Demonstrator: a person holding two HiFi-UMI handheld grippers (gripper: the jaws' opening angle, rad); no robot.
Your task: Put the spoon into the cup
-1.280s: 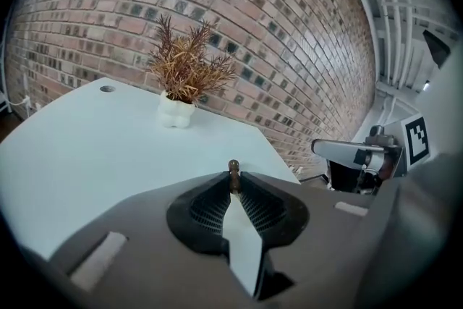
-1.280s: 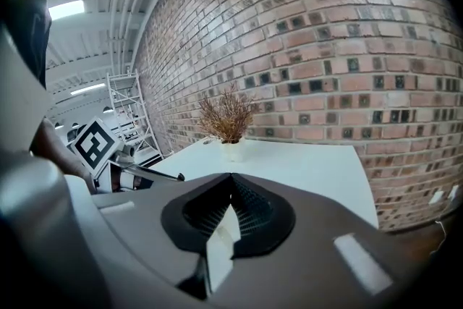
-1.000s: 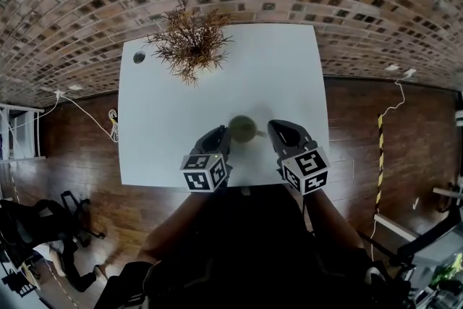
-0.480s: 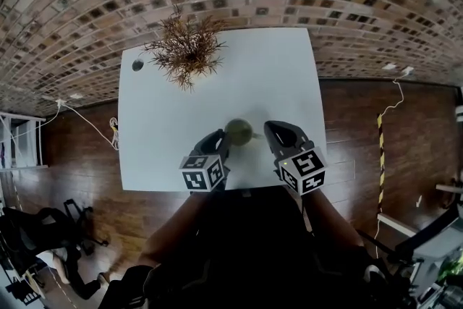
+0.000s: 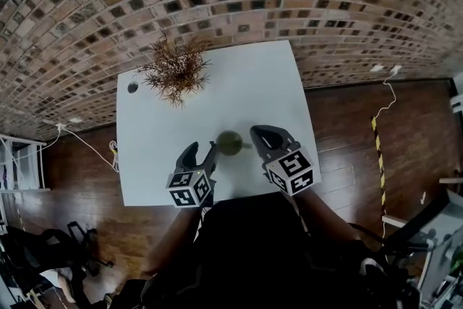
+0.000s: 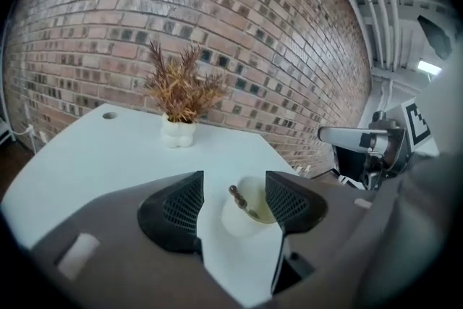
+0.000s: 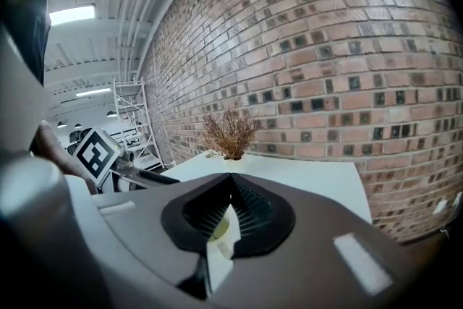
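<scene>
Left gripper view: left gripper [image 6: 234, 183] jaws have just been opening and now stand wide apart, pads clear of the white cup [image 6: 235, 222]. Spoon [image 6: 242, 202] leans inside the cup, which sits on the white table [image 6: 108, 148] between the jaws. Right gripper [image 7: 231, 180] is closed, tips together, just beside the cup.

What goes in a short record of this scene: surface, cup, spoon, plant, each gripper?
Surface: white table
Cup: upright on the table
Spoon: leaning inside the cup
Plant: dried, in a white vase, far side
Left gripper: jaws have just been opening, now apart; cup between them, untouched
Right gripper: jaws together, nothing held
</scene>
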